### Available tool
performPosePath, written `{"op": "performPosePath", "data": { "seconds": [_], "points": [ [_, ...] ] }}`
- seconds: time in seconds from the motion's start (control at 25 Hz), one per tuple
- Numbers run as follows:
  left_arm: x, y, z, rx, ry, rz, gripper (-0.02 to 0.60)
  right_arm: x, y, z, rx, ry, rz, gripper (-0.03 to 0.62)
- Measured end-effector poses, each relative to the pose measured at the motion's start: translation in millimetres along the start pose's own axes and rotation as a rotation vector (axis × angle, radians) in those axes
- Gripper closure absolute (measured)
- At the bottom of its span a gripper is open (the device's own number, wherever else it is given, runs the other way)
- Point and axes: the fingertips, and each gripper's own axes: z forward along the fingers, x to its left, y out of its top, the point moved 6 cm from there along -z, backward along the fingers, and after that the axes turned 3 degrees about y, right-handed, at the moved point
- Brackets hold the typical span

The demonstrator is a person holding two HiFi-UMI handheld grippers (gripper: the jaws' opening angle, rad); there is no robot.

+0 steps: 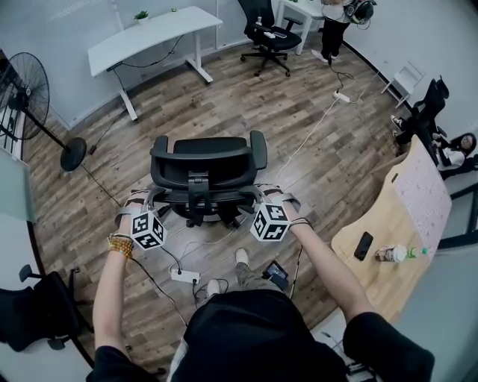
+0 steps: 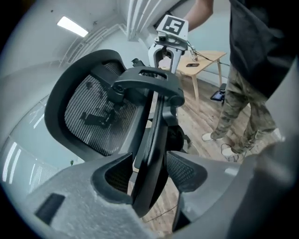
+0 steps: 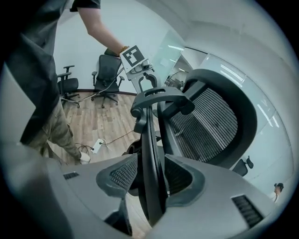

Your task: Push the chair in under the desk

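Note:
A black mesh office chair (image 1: 202,160) stands on the wood floor in front of me, its back toward me. The white desk (image 1: 149,33) is far off at the upper left, with open floor between. My left gripper (image 1: 142,201) sits at the left side of the backrest and my right gripper (image 1: 269,194) at the right side. In the left gripper view the jaws of the left gripper (image 2: 147,172) straddle the backrest's thin black edge (image 2: 152,140). In the right gripper view the right gripper (image 3: 150,179) straddles the opposite edge (image 3: 152,154). Both stand wide and I see no squeeze.
A standing fan (image 1: 22,93) is at the left. A second black chair (image 1: 269,33) and a person (image 1: 336,22) are at the back. A wooden table (image 1: 381,239) with a phone and bottle is at the right. A power strip (image 1: 184,275) and cables lie by my feet.

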Motion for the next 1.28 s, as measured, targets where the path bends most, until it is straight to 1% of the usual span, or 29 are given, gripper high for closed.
{"op": "performPosePath", "data": {
  "seconds": [0.08,0.12,0.16,0.2,0.28,0.4,0.48,0.6,0.76,0.88,0.96,1.04,1.12,1.28],
  "points": [
    [-6,0,6,0.026,-0.029,0.045,0.342,0,-4,5,0.005,0.025,-0.025,0.416],
    [-9,1,9,0.034,-0.038,0.056,0.344,1,-6,7,0.007,0.034,-0.037,0.422],
    [-10,2,11,0.035,-0.040,0.052,0.347,1,-7,8,0.008,0.040,-0.049,0.432],
    [-9,4,13,0.030,-0.041,0.037,0.361,0,-8,8,0.008,0.045,-0.059,0.457],
    [-5,4,14,0.009,-0.057,0.000,0.396,-2,-8,8,-0.002,0.055,-0.074,0.462],
    [-3,2,14,-0.002,-0.097,0.006,0.404,-2,-10,10,-0.042,0.088,-0.077,0.465],
    [-4,4,14,0.012,-0.108,0.006,0.410,-4,-13,11,-0.070,0.137,-0.054,0.473],
    [-5,6,16,0.043,-0.113,-0.018,0.411,-9,-16,12,-0.106,0.214,-0.018,0.484],
    [-5,15,17,0.088,-0.145,-0.046,0.417,-17,-24,9,-0.130,0.260,-0.022,0.487],
    [-10,34,22,0.102,-0.163,-0.058,0.425,-24,-40,0,-0.122,0.295,-0.026,0.485],
    [-16,46,29,0.091,-0.175,-0.053,0.431,-27,-52,-5,-0.094,0.299,-0.028,0.485],
    [-20,46,30,0.086,-0.176,-0.058,0.433,-29,-55,1,-0.080,0.292,-0.056,0.484],
    [-22,43,25,0.093,-0.160,-0.074,0.436,-33,-51,8,-0.086,0.293,-0.091,0.480],
    [-22,55,27,0.088,-0.136,-0.077,0.432,-39,-60,2,-0.079,0.277,-0.093,0.465]
  ]
}}
